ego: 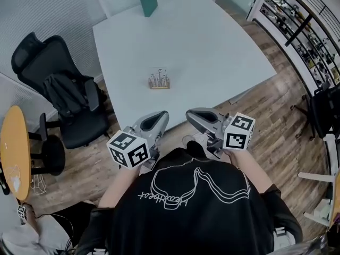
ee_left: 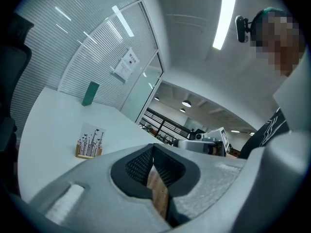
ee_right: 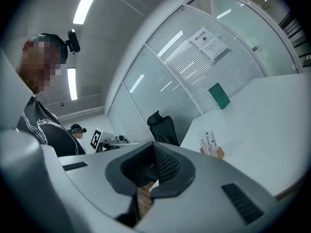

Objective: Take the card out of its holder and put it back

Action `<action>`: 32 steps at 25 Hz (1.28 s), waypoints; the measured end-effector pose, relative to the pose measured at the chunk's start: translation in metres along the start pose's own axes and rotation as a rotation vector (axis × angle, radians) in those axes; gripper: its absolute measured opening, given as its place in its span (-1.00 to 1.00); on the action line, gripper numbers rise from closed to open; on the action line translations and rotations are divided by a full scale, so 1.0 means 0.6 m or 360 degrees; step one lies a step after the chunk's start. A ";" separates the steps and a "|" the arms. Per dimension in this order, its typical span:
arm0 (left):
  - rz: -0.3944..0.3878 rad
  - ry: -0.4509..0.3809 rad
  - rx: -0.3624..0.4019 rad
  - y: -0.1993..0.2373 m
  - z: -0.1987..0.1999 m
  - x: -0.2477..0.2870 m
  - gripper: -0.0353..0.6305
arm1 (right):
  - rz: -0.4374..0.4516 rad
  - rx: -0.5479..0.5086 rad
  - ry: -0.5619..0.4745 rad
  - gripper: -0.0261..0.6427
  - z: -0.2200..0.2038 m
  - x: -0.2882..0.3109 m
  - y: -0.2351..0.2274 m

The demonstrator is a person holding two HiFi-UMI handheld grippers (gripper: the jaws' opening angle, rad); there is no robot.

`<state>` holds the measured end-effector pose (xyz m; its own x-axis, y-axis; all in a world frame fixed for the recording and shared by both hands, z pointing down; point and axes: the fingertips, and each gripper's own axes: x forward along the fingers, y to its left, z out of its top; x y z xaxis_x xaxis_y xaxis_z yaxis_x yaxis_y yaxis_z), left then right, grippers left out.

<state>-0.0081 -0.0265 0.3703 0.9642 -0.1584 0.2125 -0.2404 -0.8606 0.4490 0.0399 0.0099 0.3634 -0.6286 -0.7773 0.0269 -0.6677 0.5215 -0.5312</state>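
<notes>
While the card [ego: 159,77] stands upright in its wooden holder [ego: 159,86] mid-way across the table [ego: 212,47], well apart from the left gripper [ego: 161,116] and right gripper [ego: 192,115], both sets of fingers [ee_left: 138,166] are pressed together and empty; arriving unopened could knock the likely light holder over

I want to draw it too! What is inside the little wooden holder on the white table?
A white card with thin black drawings stands upright in the small wooden holder. Its bottom edge is hidden down inside the holder.
</notes>
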 end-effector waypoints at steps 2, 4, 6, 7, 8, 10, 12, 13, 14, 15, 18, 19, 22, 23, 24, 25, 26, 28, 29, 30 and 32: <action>0.0041 -0.0008 -0.0015 0.017 0.007 0.009 -0.85 | 0.0022 -0.0017 0.0032 -0.89 0.009 0.010 -0.022; 0.0084 -0.0019 -0.0033 0.037 0.015 0.019 -0.85 | 0.0039 -0.0026 0.0055 -0.89 0.020 0.021 -0.047; 0.0121 -0.0025 -0.0051 0.056 0.021 0.030 -0.85 | 0.0063 -0.0020 0.0071 -0.89 0.032 0.032 -0.072; 0.0138 -0.0025 -0.0061 0.065 0.022 0.036 -0.85 | 0.0072 -0.0020 0.0080 -0.89 0.037 0.037 -0.085; 0.0155 -0.0023 -0.0072 0.075 0.023 0.043 -0.85 | 0.0080 -0.0026 0.0091 -0.89 0.041 0.043 -0.098; 0.0193 -0.0021 -0.0097 0.096 0.024 0.056 -0.85 | 0.0097 -0.0042 0.0116 -0.89 0.049 0.053 -0.123; 0.0234 -0.0023 -0.0126 0.114 0.025 0.069 -0.85 | 0.0117 -0.0044 0.0144 -0.86 0.055 0.062 -0.147; 0.0255 -0.0022 -0.0138 0.121 0.026 0.074 -0.85 | 0.0129 -0.0041 0.0160 -0.85 0.057 0.067 -0.158; 0.0276 -0.0020 -0.0147 0.128 0.027 0.078 -0.85 | 0.0141 -0.0038 0.0178 -0.83 0.059 0.072 -0.168; 0.0297 -0.0018 -0.0155 0.136 0.028 0.081 -0.85 | 0.0150 -0.0038 0.0197 -0.82 0.061 0.077 -0.177; 0.0357 -0.0016 -0.0185 0.160 0.029 0.090 -0.85 | 0.0168 -0.0061 0.0243 -0.79 0.066 0.095 -0.207; 0.0374 -0.0018 -0.0194 0.167 0.030 0.093 -0.85 | 0.0167 -0.0072 0.0263 -0.77 0.066 0.101 -0.217; 0.0421 -0.0027 -0.0216 0.184 0.033 0.101 -0.85 | 0.0163 -0.0093 0.0341 -0.75 0.060 0.119 -0.243; 0.0437 -0.0030 -0.0224 0.189 0.034 0.103 -0.85 | 0.0166 -0.0102 0.0367 -0.73 0.058 0.126 -0.250; 0.0453 -0.0032 -0.0231 0.195 0.035 0.105 -0.85 | 0.0168 -0.0112 0.0390 -0.70 0.055 0.133 -0.259; 0.0470 -0.0033 -0.0238 0.201 0.035 0.108 -0.85 | 0.0167 -0.0120 0.0408 -0.67 0.054 0.140 -0.270; 0.0486 -0.0033 -0.0245 0.207 0.035 0.109 -0.85 | 0.0164 -0.0128 0.0421 -0.64 0.053 0.147 -0.281; 0.0517 -0.0041 -0.0256 0.220 0.035 0.112 -0.85 | 0.0149 -0.0150 0.0440 -0.57 0.049 0.161 -0.306; 0.0535 -0.0048 -0.0263 0.226 0.033 0.112 -0.85 | 0.0143 -0.0161 0.0449 -0.55 0.047 0.167 -0.318; 0.0554 -0.0057 -0.0273 0.231 0.031 0.112 -0.85 | 0.0141 -0.0168 0.0459 -0.51 0.043 0.172 -0.329; 0.0591 -0.0074 -0.0302 0.239 0.023 0.110 -0.85 | 0.0152 -0.0177 0.0475 -0.50 0.035 0.183 -0.346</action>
<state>0.0227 -0.1673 0.4370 0.8111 -0.4667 0.3526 -0.5848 -0.6372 0.5020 0.1177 -0.1910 0.4585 -0.7685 -0.5942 0.2372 -0.6293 0.6352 -0.4478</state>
